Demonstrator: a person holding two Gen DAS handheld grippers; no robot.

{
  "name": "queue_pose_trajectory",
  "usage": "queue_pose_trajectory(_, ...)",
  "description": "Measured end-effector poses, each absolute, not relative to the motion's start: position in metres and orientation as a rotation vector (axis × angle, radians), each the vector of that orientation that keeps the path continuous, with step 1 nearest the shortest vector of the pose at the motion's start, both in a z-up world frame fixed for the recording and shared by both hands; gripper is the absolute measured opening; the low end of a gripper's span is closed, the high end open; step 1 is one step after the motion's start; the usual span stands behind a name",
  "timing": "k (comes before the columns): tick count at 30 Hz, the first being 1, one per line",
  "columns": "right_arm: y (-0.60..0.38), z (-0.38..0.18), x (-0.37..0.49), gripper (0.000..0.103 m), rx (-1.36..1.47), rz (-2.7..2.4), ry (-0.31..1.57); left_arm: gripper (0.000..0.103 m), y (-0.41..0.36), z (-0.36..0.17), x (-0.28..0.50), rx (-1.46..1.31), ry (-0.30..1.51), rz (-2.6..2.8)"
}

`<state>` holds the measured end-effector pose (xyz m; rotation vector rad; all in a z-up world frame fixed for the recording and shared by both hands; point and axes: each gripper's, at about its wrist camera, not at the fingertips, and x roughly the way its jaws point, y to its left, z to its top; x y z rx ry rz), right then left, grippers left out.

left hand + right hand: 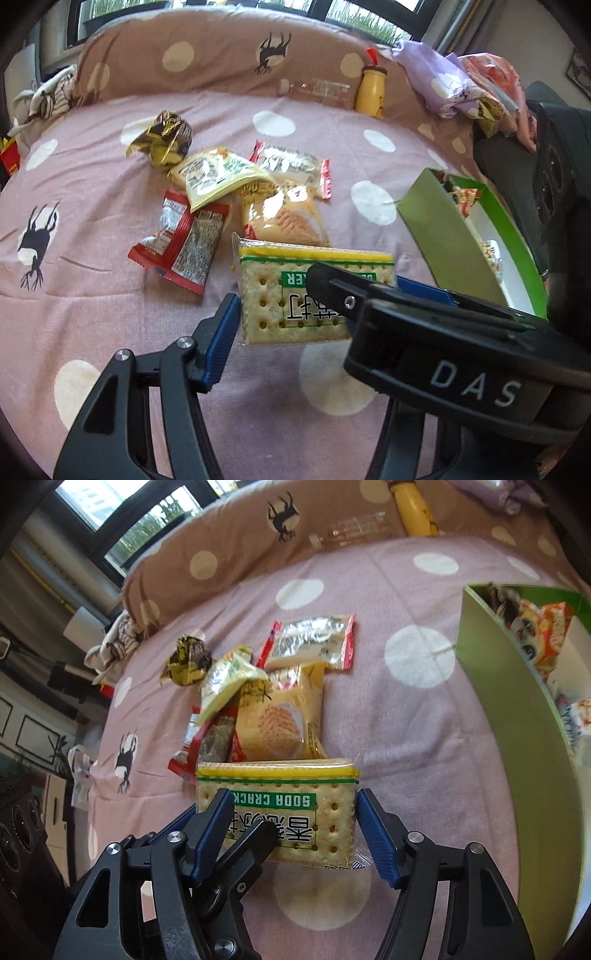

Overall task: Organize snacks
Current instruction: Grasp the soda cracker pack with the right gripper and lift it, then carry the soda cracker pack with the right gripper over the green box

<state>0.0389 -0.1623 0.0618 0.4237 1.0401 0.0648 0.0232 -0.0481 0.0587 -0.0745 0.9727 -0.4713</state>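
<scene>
While both grippers flank it, the clear-wrapped soda cracker pack [277,805] shows perforated crackers.

On the bed [110,314], your cracker pack [277,808] sits at lower centre of the frame, the snack pile [266,701] just behind it. The box [517,738] stands at right, packets inside. 2 bottles [369,90] lie against the pillow [207,55] at top.

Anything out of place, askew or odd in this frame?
Yes: both grippers crowd the clear-wrapped soda cracker pack. The right gripper brackets it, and the left gripper flanks it too. Beyond it, loose snack packets lie overlapping in a heap on the pink dotted bedsheet, outside the green cardboard box.
</scene>
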Motion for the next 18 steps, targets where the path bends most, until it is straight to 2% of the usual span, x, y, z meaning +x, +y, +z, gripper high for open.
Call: queue_pose_trajectory(18, -0.162, 0.124, -0.005, 0.071, 0.365, 0.035, 0.801, 0.059, -0.053, 0.106, -0.014, -0.11, 0.762, -0.519)
